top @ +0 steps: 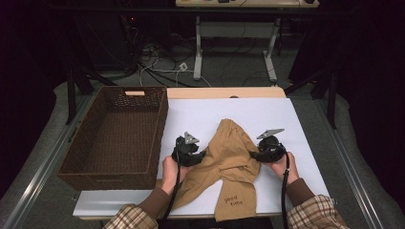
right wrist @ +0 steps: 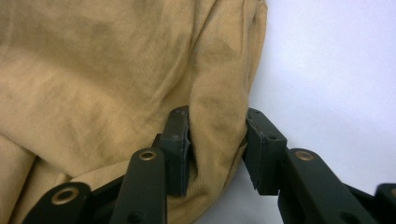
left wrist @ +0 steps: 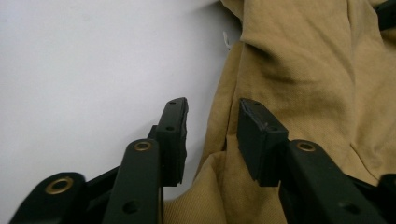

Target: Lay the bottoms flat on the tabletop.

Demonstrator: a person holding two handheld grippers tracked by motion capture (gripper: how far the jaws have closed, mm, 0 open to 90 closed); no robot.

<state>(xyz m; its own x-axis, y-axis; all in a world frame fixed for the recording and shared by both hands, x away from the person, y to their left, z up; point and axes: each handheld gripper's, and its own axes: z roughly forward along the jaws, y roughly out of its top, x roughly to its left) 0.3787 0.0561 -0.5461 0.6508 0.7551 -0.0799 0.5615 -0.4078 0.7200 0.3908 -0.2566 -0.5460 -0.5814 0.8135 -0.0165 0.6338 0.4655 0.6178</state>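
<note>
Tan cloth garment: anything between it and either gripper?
Nothing visible. The tan cloth garment lies on the white board; a fold already sits between the right gripper jaws, and its edge between the left gripper jaws.

A white-topped bench (top: 296, 119) stands in the middle of the dark room, with a strip of pale wood (top: 224, 92) showing along its far edge. A tan cloth (top: 229, 162) lies crumpled on the white surface near the front edge, one end hanging toward the person and printed with small dark lettering. In both gripper views its folds rest directly on the white top. On the left side sits a brown woven basket (top: 114, 138), its long wall just beside the white surface, its far wall carrying a pale handle (top: 135, 93).
</note>
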